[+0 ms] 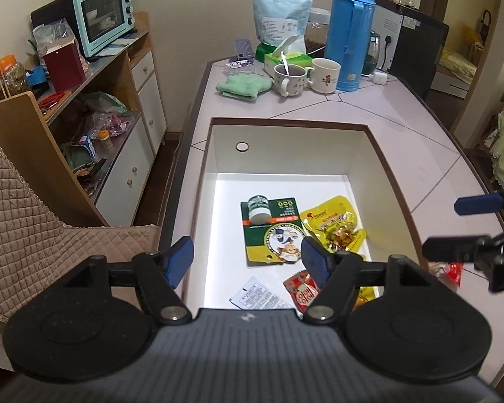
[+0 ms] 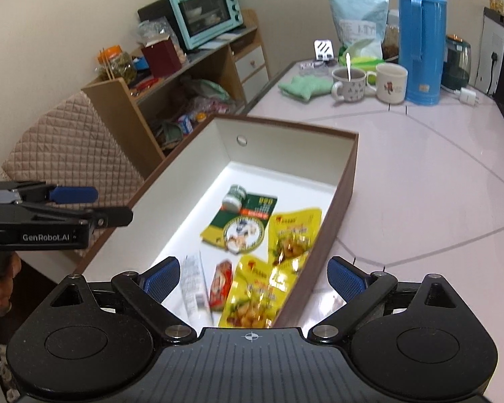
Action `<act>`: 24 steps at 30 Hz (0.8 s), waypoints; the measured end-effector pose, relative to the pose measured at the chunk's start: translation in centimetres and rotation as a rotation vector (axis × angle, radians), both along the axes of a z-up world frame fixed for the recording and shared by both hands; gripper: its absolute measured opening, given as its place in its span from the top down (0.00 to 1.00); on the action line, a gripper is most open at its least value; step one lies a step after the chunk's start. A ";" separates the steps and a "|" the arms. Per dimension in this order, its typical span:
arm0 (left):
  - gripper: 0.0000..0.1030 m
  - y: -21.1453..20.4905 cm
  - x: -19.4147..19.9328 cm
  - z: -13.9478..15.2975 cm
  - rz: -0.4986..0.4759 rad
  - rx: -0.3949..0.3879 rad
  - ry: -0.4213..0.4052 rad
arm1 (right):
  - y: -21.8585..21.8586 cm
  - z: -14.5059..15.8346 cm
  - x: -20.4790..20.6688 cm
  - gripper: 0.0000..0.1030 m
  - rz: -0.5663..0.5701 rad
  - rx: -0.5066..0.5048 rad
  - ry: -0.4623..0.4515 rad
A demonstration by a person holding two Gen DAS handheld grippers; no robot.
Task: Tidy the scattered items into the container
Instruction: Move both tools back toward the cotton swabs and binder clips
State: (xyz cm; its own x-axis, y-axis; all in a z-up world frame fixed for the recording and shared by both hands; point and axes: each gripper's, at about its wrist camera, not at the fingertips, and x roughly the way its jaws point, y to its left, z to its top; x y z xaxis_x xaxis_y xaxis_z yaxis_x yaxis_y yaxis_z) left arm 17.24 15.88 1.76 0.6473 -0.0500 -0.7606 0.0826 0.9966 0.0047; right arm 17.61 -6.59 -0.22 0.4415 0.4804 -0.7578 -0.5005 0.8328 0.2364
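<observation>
A brown-rimmed box with white inside (image 1: pixel 285 124) (image 2: pixel 347 181) stands on the pale table. In it lie a green packet (image 1: pixel 272 235) (image 2: pixel 242 225) with a small white jar (image 1: pixel 259 209) (image 2: pixel 232 198) on it, yellow snack bags (image 1: pixel 336 225) (image 2: pixel 292 235), a red packet (image 1: pixel 300 290) (image 2: pixel 221 283) and a white sachet (image 1: pixel 258 297) (image 2: pixel 193 290). My left gripper (image 1: pixel 247 262) is open and empty over the box's near left part. My right gripper (image 2: pixel 253 277) is open and empty over the box's near right corner. It also shows at the right edge of the left wrist view (image 1: pixel 467 225).
At the table's far end stand a blue thermos (image 1: pixel 351 33) (image 2: pixel 421 37), two mugs (image 1: pixel 290 79) (image 2: pixel 349 84), a green cloth (image 1: pixel 243 87) (image 2: pixel 304 87), a tissue box (image 1: pixel 285 60) and a large pale bag (image 1: pixel 280 16). A shelf with a mint oven (image 1: pixel 102 16) stands left.
</observation>
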 end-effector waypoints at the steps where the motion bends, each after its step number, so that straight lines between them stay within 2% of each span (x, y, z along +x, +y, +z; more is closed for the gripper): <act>1: 0.35 -0.3 -0.3 0.1 -0.003 0.002 -0.001 | -0.1 -0.1 -0.3 0.06 -0.001 -0.003 0.007; 13: 0.32 -2.9 -3.4 0.2 -0.033 0.016 0.004 | -1.6 -0.7 -3.6 0.06 -0.010 -0.028 0.045; 19: 0.26 -3.9 -4.9 0.2 -0.041 0.024 0.003 | -2.0 -0.8 -5.1 0.06 -0.002 -0.031 0.047; 24: 0.26 -4.5 -6.1 0.0 -0.040 0.026 0.008 | -2.2 -0.8 -6.0 0.06 0.008 -0.034 0.047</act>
